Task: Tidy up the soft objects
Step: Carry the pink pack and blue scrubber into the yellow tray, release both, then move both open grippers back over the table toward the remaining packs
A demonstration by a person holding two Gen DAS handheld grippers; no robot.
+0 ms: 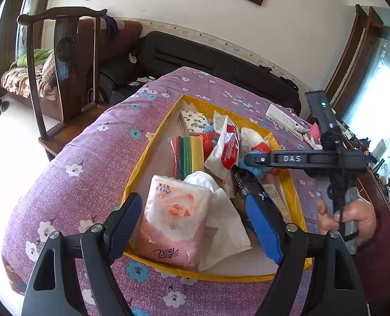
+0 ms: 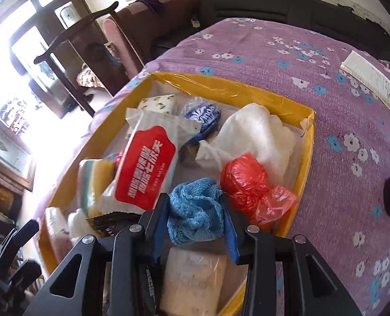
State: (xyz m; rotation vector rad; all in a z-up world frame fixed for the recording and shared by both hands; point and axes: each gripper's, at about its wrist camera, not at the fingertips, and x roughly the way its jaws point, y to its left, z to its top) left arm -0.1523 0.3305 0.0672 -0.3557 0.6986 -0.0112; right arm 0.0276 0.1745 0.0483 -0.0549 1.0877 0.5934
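**Blue cloth gripped over a crowded yellow tray**

The right gripper point(image 2: 196, 221) pinches a crumpled blue cloth point(image 2: 195, 210) between its pads above the yellow tray point(image 2: 247, 89), which sits on a purple flowered cover point(image 2: 326, 158). At the cloth's 3 o'clock lies a red plastic bundle point(image 2: 245, 181); at its 10 o'clock, a red-labelled white packet point(image 2: 145, 168). The left gripper point(image 1: 192, 226) stands wide, its pads clear of the pink rose tissue pack point(image 1: 174, 223) lying between them at the tray's near end.
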